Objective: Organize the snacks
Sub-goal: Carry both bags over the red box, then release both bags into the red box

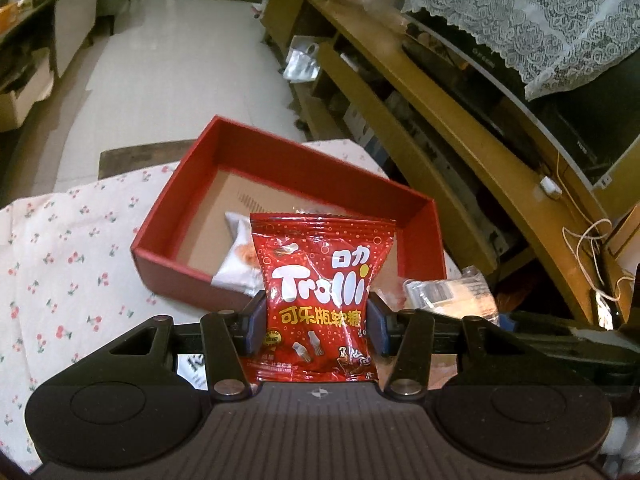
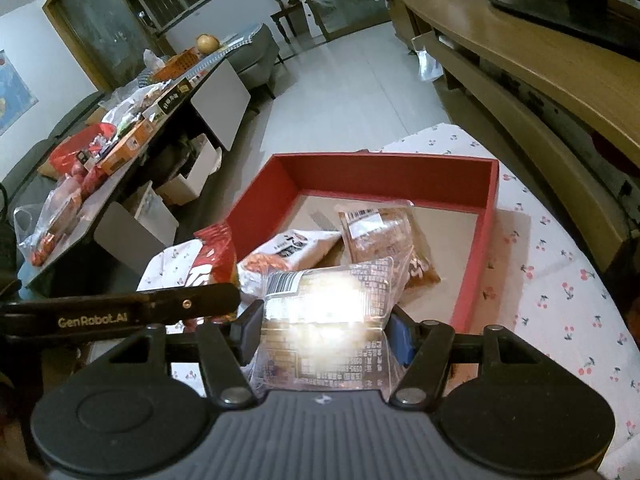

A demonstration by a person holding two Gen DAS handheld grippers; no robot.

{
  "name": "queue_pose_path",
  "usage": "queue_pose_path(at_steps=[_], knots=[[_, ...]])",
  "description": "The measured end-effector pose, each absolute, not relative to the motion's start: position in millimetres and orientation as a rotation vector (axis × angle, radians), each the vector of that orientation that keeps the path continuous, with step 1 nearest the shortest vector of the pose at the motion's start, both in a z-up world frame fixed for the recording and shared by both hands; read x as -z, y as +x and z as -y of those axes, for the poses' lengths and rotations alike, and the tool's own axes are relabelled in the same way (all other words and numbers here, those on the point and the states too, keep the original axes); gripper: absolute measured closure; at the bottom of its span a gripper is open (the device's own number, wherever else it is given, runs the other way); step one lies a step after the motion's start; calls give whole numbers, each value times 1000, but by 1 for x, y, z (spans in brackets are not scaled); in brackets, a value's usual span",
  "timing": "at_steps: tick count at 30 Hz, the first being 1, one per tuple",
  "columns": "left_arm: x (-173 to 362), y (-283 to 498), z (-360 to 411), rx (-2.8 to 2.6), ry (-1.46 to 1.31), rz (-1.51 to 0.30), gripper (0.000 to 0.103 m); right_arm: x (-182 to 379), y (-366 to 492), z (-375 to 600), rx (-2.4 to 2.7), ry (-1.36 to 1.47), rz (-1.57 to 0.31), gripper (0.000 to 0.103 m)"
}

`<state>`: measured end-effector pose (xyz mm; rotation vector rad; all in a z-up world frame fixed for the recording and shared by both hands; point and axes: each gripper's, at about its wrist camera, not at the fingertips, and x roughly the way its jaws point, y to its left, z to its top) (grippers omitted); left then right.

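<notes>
Right now the left gripper (image 1: 316, 320) clamps a red gummy bag (image 1: 320, 300) above the red box's (image 1: 192, 184) near edge, while the right gripper (image 2: 324, 336) squeezes a clear snack packet (image 2: 324, 320) over that same box on the cherry-print bench (image 2: 560, 280).

The gummy packet (image 1: 320, 292) is bright red with white and yellow lettering, and the box (image 1: 256, 152) is deep red with a plain brown cardboard floor. The tablecloth (image 1: 72, 248) is white, dotted with small red cherries. The clear wrapper (image 2: 324, 312) carries dense black print.
</notes>
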<state>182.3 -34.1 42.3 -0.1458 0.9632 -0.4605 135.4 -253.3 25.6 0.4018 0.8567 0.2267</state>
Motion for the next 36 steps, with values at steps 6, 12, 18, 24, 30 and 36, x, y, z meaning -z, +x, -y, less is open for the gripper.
queue_pose_path(at_steps=[6,12,18,24,30,36], knots=[[-42,195,41,458,-145,-959,45,-27,147,257,-209,411,-849,27],[-40,213,50,445,-138,-957,45,-29,171,262,-179,423,-828,27],[-27,240,55,404,-132,-962,45,-15,199,263,-149,407,-859,27],[-8,258,60,362,-114,-988,47,6,224,264,-128,399,-898,27],[5,269,62,334,-92,-1008,46,21,239,266,-108,387,-937,27],[10,274,66,325,-88,-1007,44,26,243,270,-93,387,-947,26]])
